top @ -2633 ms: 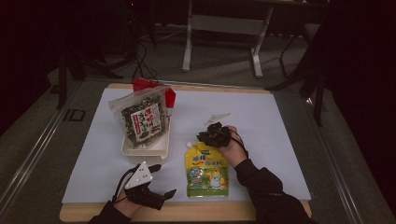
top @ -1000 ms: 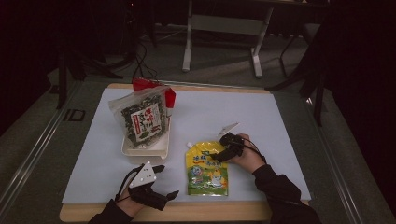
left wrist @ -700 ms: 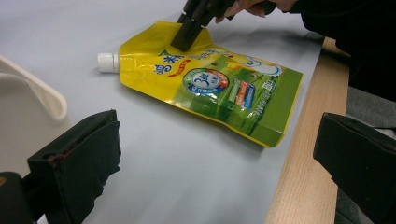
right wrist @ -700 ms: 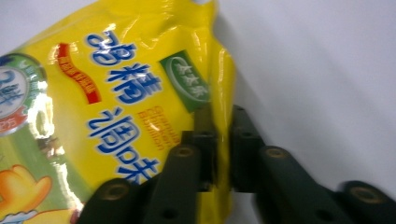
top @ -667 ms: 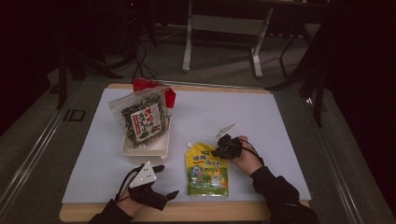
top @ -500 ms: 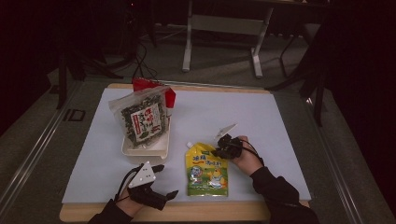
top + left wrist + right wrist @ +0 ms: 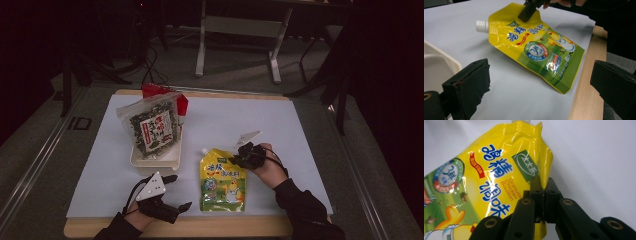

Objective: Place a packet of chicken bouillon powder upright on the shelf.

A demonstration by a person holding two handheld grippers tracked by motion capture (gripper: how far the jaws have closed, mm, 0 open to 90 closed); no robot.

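Observation:
A yellow spouted pouch [image 7: 222,180] of chicken bouillon lies on the white mat near the front edge, its white cap [image 7: 482,26] pointing away. My right gripper [image 7: 239,159] is shut on the pouch's upper right edge. In the right gripper view the jaws [image 7: 544,187] pinch the crinkled yellow film [image 7: 486,182]. The capped end of the pouch [image 7: 536,50] is raised a little off the mat, under the right gripper [image 7: 527,12]. My left gripper [image 7: 180,191] rests left of the pouch, open with nothing between its pads [image 7: 469,85].
A white tray [image 7: 155,160] stands behind the left gripper, holding a leaning seaweed snack bag [image 7: 152,127] with a red package [image 7: 160,92] behind it. The tray's corner [image 7: 439,65] is close to the left jaw. The wooden table edge [image 7: 175,227] runs just below both hands.
My right gripper moved from above the pouch's top to its upper right edge, closed on it, and raised that end slightly. The left gripper stayed put.

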